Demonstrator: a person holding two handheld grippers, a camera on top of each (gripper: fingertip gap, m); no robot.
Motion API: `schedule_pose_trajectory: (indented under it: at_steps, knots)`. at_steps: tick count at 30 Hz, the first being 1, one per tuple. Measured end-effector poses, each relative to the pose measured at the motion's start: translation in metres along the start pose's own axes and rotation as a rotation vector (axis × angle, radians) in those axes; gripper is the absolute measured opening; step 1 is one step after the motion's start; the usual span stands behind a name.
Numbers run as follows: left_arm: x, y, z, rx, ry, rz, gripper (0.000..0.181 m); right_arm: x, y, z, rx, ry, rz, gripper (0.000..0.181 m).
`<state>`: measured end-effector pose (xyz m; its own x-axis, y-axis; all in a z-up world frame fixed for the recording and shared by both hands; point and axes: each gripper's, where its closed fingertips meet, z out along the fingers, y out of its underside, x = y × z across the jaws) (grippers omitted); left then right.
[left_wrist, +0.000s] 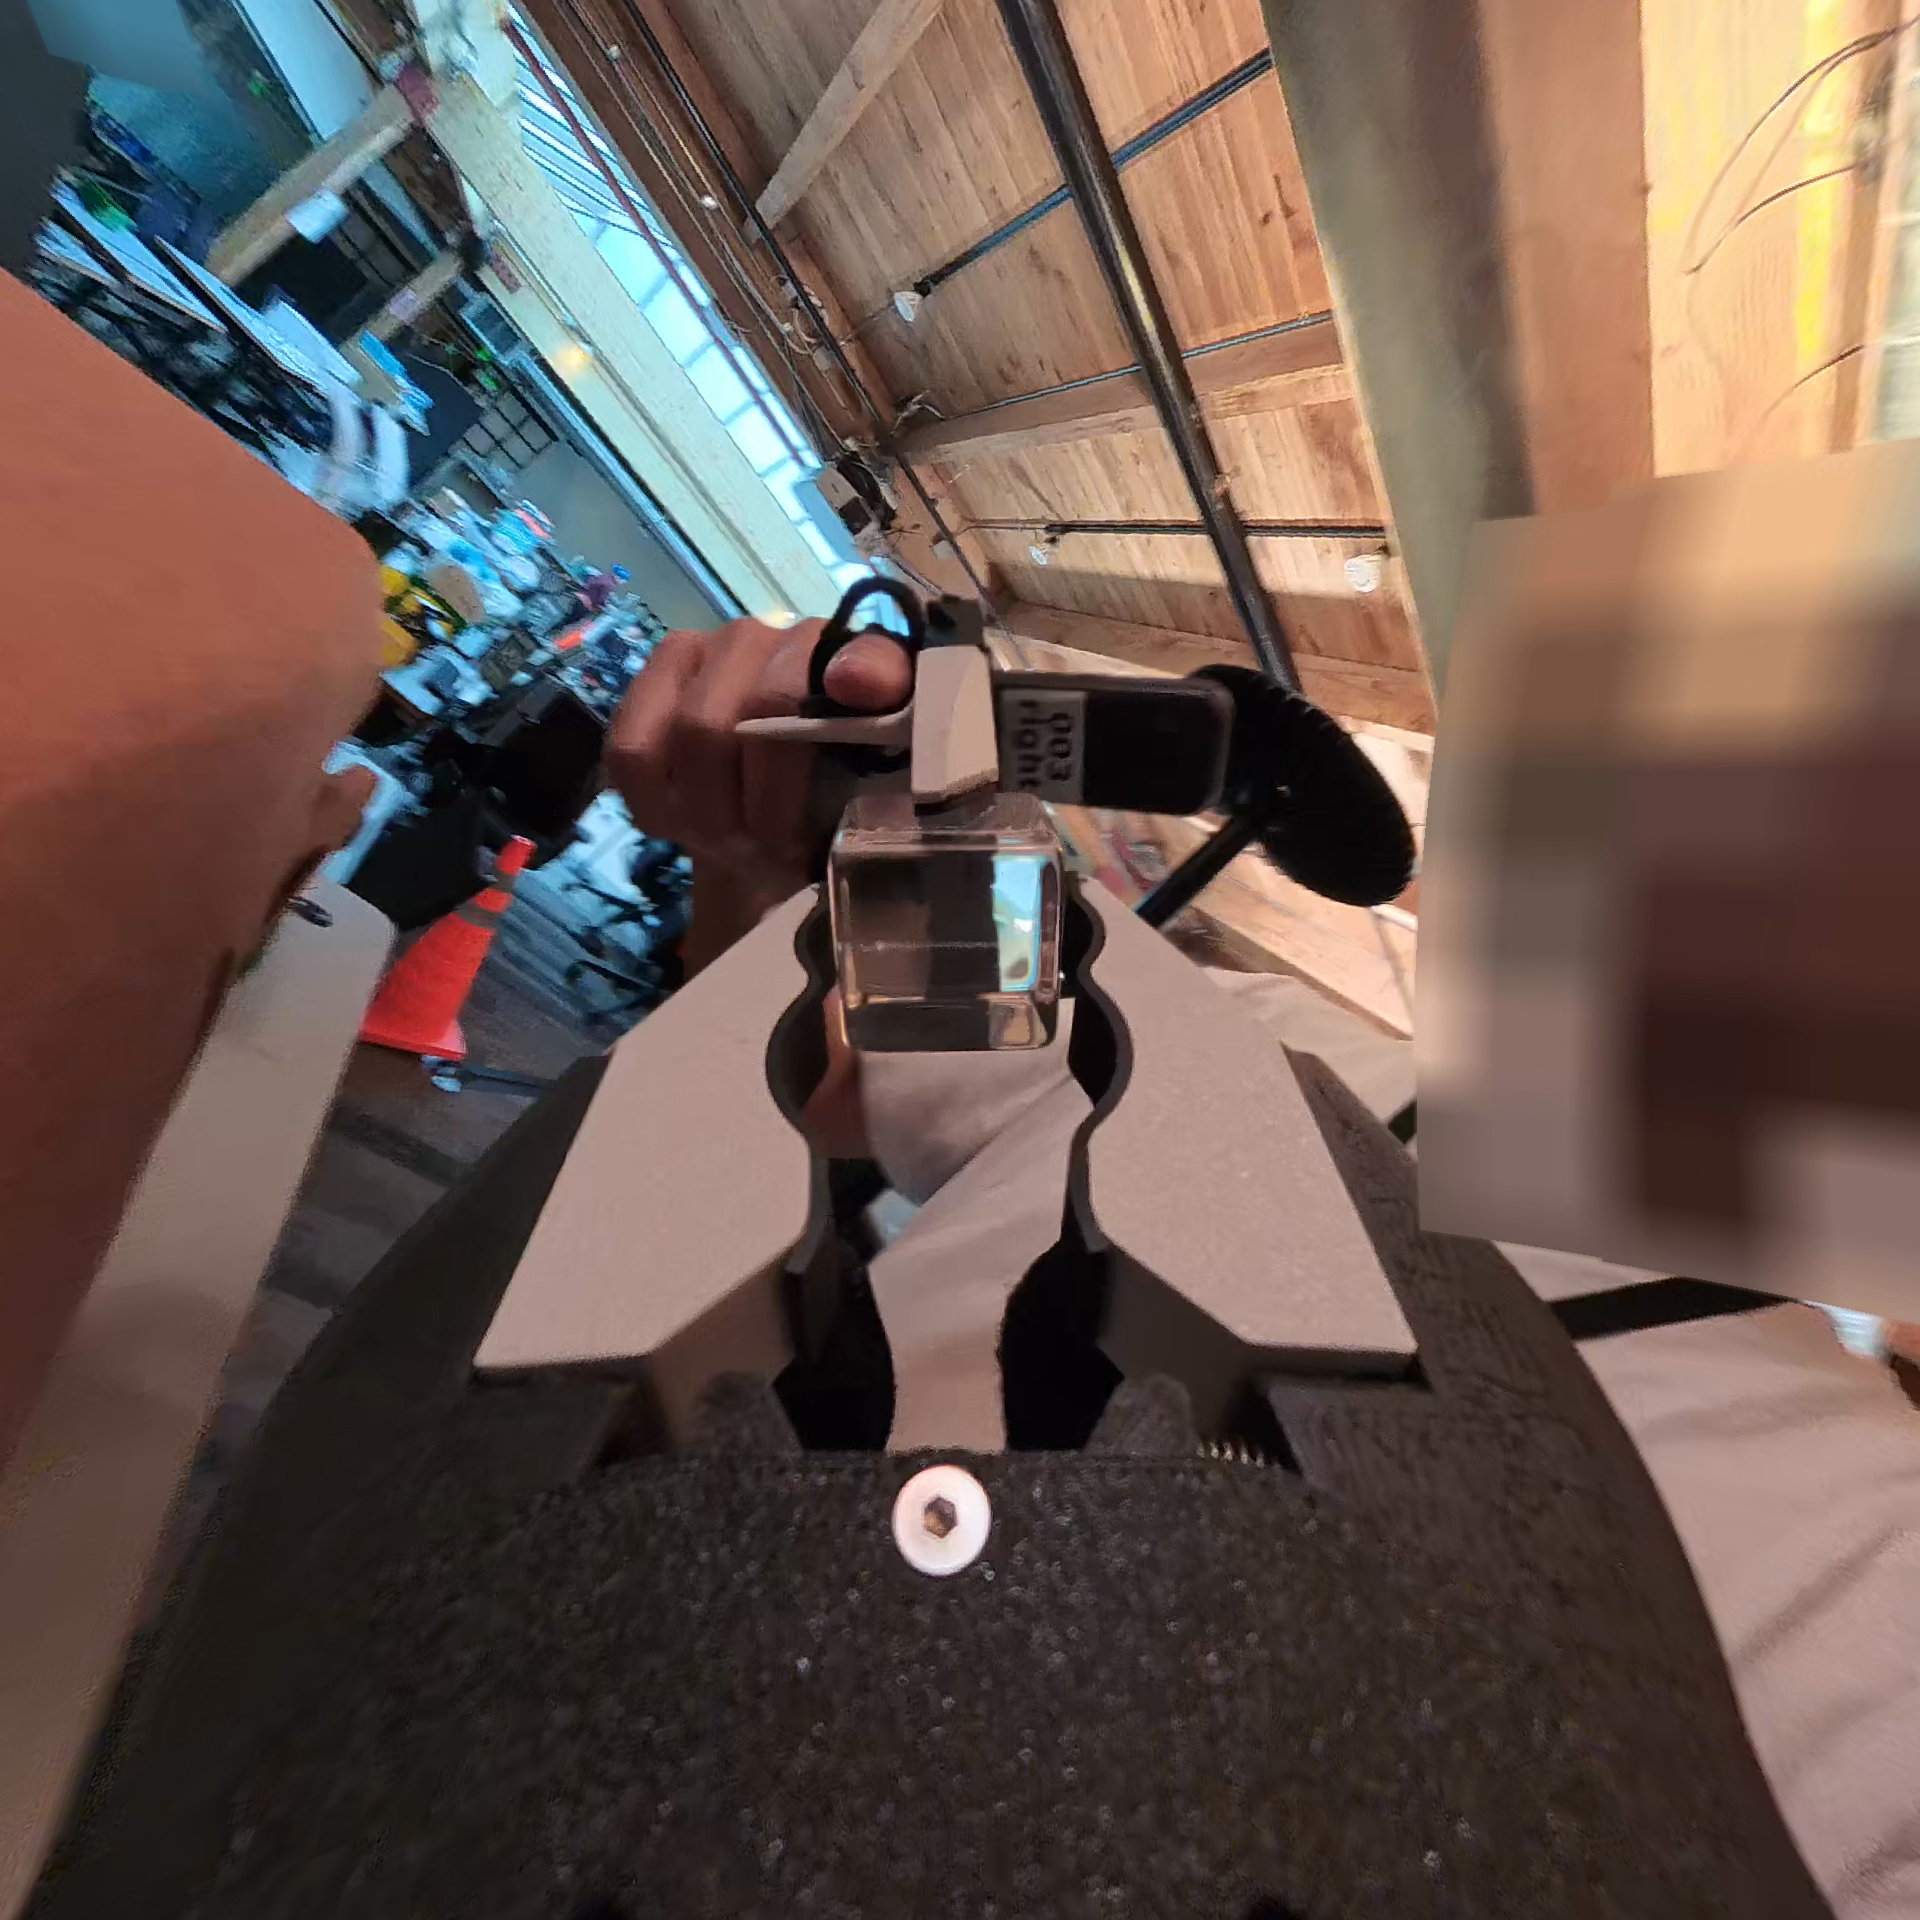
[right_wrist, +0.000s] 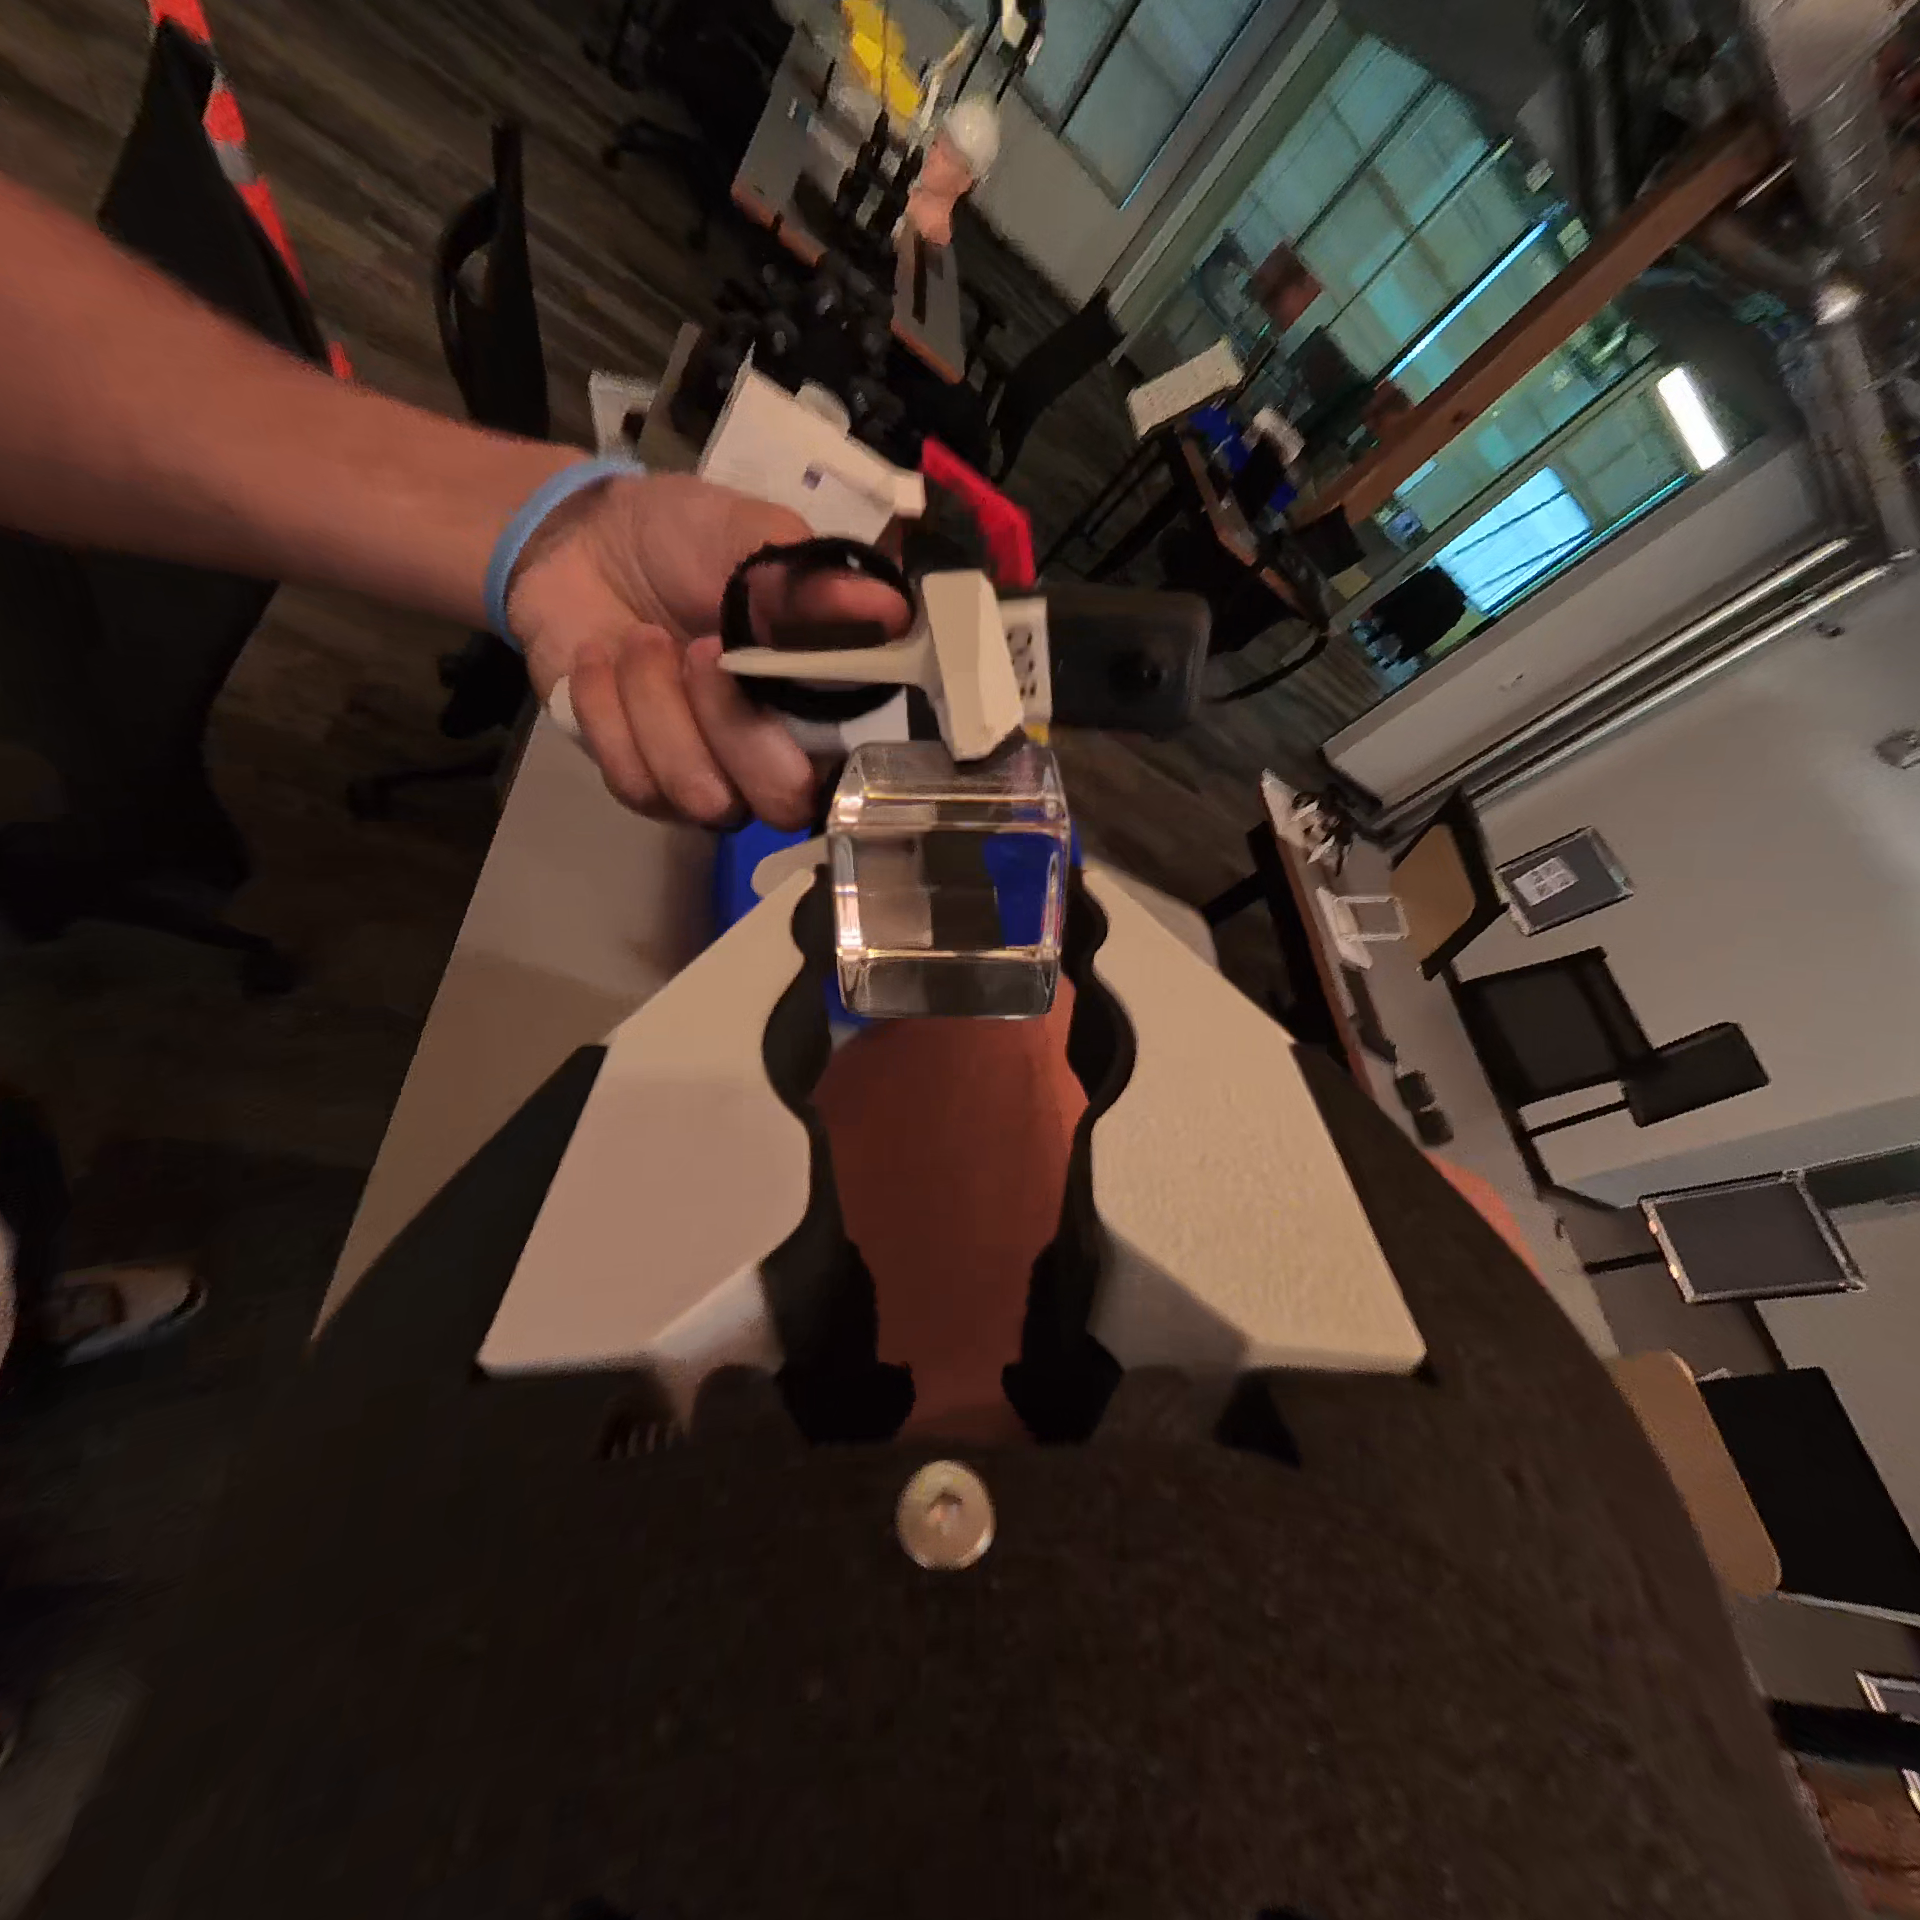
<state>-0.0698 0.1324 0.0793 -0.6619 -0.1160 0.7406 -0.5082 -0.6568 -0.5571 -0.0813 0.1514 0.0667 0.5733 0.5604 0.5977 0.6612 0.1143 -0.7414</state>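
A clear cube (left_wrist: 945, 925) sits between the tips of my left gripper (left_wrist: 948, 914), which is shut on its two sides. In the right wrist view the same clear cube (right_wrist: 951, 894) sits between the tips of my right gripper (right_wrist: 948, 904), which is also shut on it. The two grippers face each other in mid-air with the cube between them. The right gripper's body (left_wrist: 966, 727) shows beyond the cube, held by a hand (left_wrist: 717, 738). The left gripper's body (right_wrist: 966, 655) shows likewise, held by a hand (right_wrist: 644, 644) with a blue wristband.
An orange traffic cone (left_wrist: 436, 966) stands on the floor at left. A forearm (left_wrist: 135, 727) fills the left edge. A pale table (right_wrist: 582, 883) lies below the cube, with a blue object (right_wrist: 743, 883) on it. Black chairs (right_wrist: 488, 312) and workbenches (right_wrist: 1226, 478) stand beyond.
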Motion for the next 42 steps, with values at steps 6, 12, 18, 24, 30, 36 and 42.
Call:
schedule_pose_trajectory:
  at_steps: [6, 12, 18, 24, 30, 36, 42]
  knots:
    - [-0.024, -0.014, -0.057, 0.165, -0.428, 0.355, 0.059, 0.091, 0.031, -0.013, -0.317, -0.077, 0.006, 0.042]
    - [-0.007, 0.033, -0.087, 0.249, -0.468, 0.355, 0.058, 0.191, 0.114, 0.003, -0.835, -0.287, 0.131, 0.041]
    - [0.002, 0.065, -0.103, 0.310, -0.479, 0.323, 0.058, 0.207, 0.169, 0.029, -1.012, -0.432, 0.234, 0.041]
    - [0.007, 0.077, -0.120, 0.333, -0.539, 0.338, 0.058, 0.209, 0.190, 0.034, -1.033, -0.488, 0.321, 0.042]
    - [0.012, 0.079, -0.124, 0.324, -0.566, 0.352, 0.057, 0.205, 0.190, 0.036, -1.002, -0.532, 0.383, 0.042]
    - [0.006, 0.083, -0.120, 0.285, -0.591, 0.350, 0.058, 0.200, 0.197, 0.037, -1.026, -0.545, 0.372, 0.042]
    - [0.003, 0.087, -0.115, 0.249, -0.611, 0.352, 0.058, 0.196, 0.201, 0.034, -1.050, -0.567, 0.375, 0.042]
